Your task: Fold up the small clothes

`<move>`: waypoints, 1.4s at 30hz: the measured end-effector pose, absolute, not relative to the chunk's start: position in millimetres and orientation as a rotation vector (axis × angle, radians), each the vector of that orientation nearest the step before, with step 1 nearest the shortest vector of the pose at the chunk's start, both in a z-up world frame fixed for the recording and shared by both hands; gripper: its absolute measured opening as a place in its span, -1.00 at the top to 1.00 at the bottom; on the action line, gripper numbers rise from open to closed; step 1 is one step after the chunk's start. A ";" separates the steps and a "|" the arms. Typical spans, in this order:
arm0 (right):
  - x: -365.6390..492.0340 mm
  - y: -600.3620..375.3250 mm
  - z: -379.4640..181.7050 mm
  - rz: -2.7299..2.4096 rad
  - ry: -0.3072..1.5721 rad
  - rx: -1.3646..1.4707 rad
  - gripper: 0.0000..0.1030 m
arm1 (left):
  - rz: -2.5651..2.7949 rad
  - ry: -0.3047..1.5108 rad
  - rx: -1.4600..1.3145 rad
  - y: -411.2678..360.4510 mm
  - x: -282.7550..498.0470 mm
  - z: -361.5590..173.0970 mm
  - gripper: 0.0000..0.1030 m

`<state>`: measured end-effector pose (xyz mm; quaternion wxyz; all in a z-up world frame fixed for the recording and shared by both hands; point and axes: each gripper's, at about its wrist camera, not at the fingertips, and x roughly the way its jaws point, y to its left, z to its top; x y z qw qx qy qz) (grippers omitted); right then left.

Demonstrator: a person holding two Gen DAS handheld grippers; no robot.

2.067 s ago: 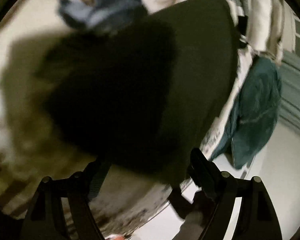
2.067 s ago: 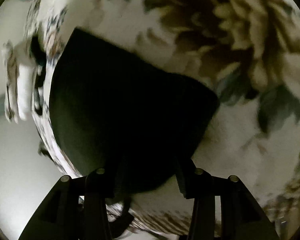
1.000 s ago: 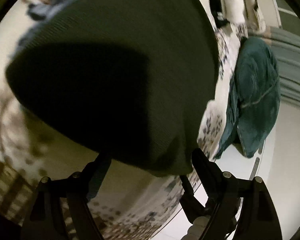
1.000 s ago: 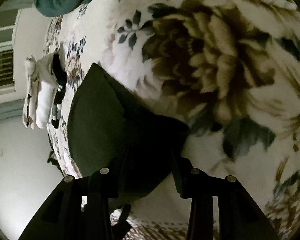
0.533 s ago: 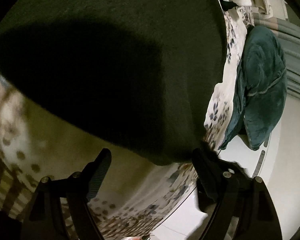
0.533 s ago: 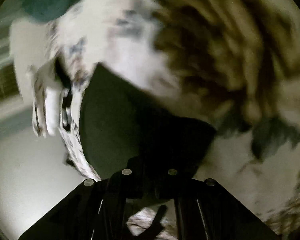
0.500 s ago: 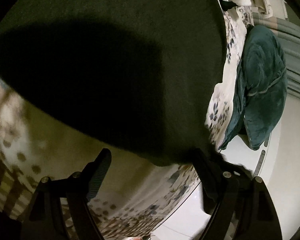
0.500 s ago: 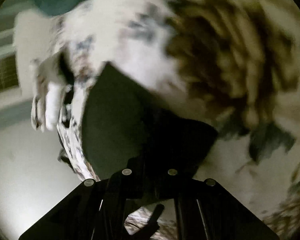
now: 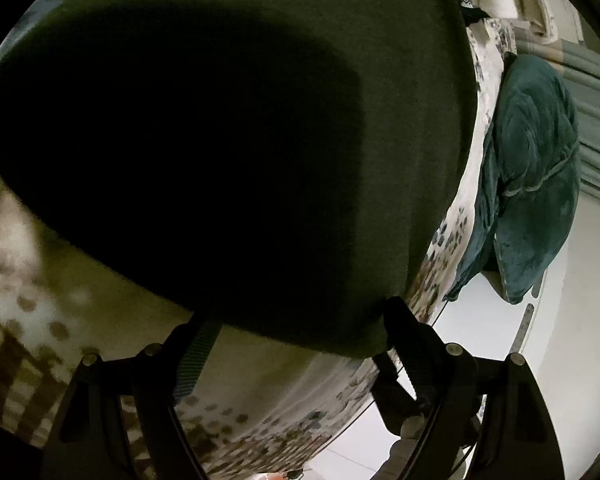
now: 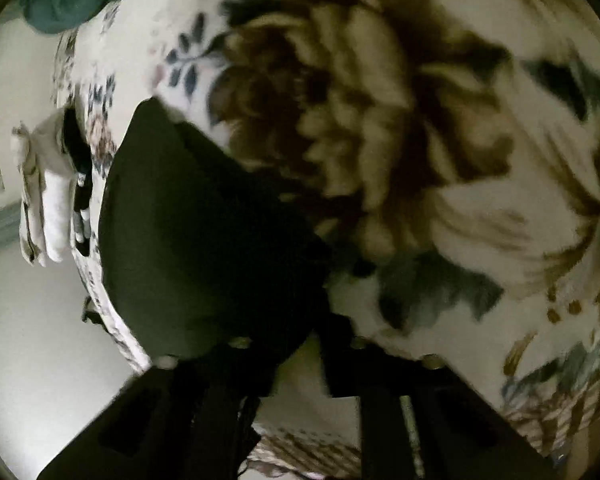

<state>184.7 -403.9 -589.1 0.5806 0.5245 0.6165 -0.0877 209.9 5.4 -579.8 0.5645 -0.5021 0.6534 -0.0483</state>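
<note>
One dark green garment (image 9: 228,128) to deal with, lying flat on the floral bedspread (image 10: 440,128): filling the left wrist view from 8 round to 2 o'clock, and sitting at 8 o'clock of centre in the right wrist view, with a corner reaching down to 6. At that corner, the right gripper (image 10: 284,344), jaws just been opening and now parted, the cloth corner between them but apparently not pinched; too blurred to say more. At the garment's near edge, at 6 o'clock in its own view, the left gripper (image 9: 296,328), jaws spread wide to either side of the hem, the 4 o'clock finger just touching the cloth, nothing clamped. Further out, a stack of folded pale clothes (image 10: 48,208) at 9 o'clock near the bed's edge, and a teal garment (image 9: 532,180) at 3 o'clock in the left view, draped over the side. Probably the letting-go end of one fold, the piece already looking compact and straight-edged. Next, most likely: closing on the two near corners, lifting both evenly and laying them over the far edge, or carrying the piece toward the stack; calls for a square, level grip to avoid dragging the layers apart.
</note>
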 end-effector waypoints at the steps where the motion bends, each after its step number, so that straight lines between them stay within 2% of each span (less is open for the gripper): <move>1: 177.7 -407.8 -587.0 -0.205 1.403 1.266 0.22 | -0.115 1.540 -1.174 6.9 208.6 -579.3 -0.59; 2: 173.6 -409.2 -586.4 -0.206 1.384 1.284 0.03 | -0.115 1.543 -1.169 8.4 207.6 -578.1 -0.59; 3: 167.6 -409.7 -586.7 -0.201 1.360 1.319 -0.03 | -0.115 1.552 -1.164 10.4 206.0 -576.8 -0.59; 6: 165.1 -406.4 -586.8 -0.245 1.427 1.274 -0.03 | -0.119 1.569 -1.137 17.4 200.1 -561.6 -0.59; 9: 182.2 -406.1 -558.2 -0.217 1.367 1.133 -0.03 | -0.170 1.551 -1.050 23.3 202.3 -530.7 -0.59; 12: 226.0 -404.6 -535.7 -0.147 1.339 0.970 -0.03 | -0.208 1.469 -0.903 32.9 226.1 -497.4 -0.59; 15: 291.0 -399.7 -538.0 -0.062 1.351 0.859 -0.03 | -0.208 1.360 -0.766 44.2 275.7 -482.1 -0.59; 18: 362.0 -389.0 -564.2 -0.001 1.410 0.737 -0.03 | -0.174 1.272 -0.684 58.8 330.9 -493.6 -0.73; 22: 421.7 -373.6 -606.3 0.039 1.534 0.677 -0.06 | -0.151 1.276 -0.642 73.4 396.6 -529.2 -0.73; 23: 422.8 -371.5 -605.6 0.037 1.527 0.660 0.16 | -0.152 1.284 -0.638 74.4 404.4 -534.8 -0.73; 24: 425.8 -368.6 -598.6 0.051 1.492 0.643 0.81 | -0.129 1.290 -0.624 77.1 415.3 -542.2 -0.73; 25: 426.5 -366.2 -594.3 0.071 1.484 0.643 0.80 | -0.127 1.287 -0.622 77.5 419.2 -545.1 -0.73; 27: 427.0 -363.3 -576.3 0.056 1.428 0.609 0.81 | -0.109 1.288 -0.628 82.6 427.7 -552.0 -0.65; 28: 427.9 -361.9 -569.3 0.045 1.405 0.590 0.81 | -0.117 1.279 -0.651 85.4 430.3 -553.6 -0.32; 29: 428.0 -362.0 -562.5 0.038 1.383 0.581 0.82 | -0.122 1.277 -0.660 86.0 431.8 -554.5 0.16; 30: 429.4 -362.2 -556.2 0.029 1.359 0.579 0.82 | -0.130 1.284 -0.652 84.3 435.0 -555.4 0.26; 32: 433.5 -361.2 -549.9 -0.001 1.334 0.559 0.83 | -0.139 1.282 -0.634 81.8 440.8 -555.8 0.40; 37: 453.3 -350.0 -569.5 -0.065 1.407 0.512 0.82 | -0.154 1.301 -0.640 86.6 443.4 -560.0 0.42; 39: 458.7 -344.1 -570.9 -0.063 1.447 0.465 0.77 | -0.174 1.308 -0.689 93.7 442.3 -557.1 0.32; 41: 460.2 -345.6 -562.6 -0.039 1.453 0.491 0.69 | -0.186 1.322 -0.724 98.0 440.3 -554.8 -0.62; 42: 460.1 -348.6 -557.7 -0.033 1.445 0.504 0.49 | -0.209 1.304 -0.742 98.6 437.8 -552.2 -0.62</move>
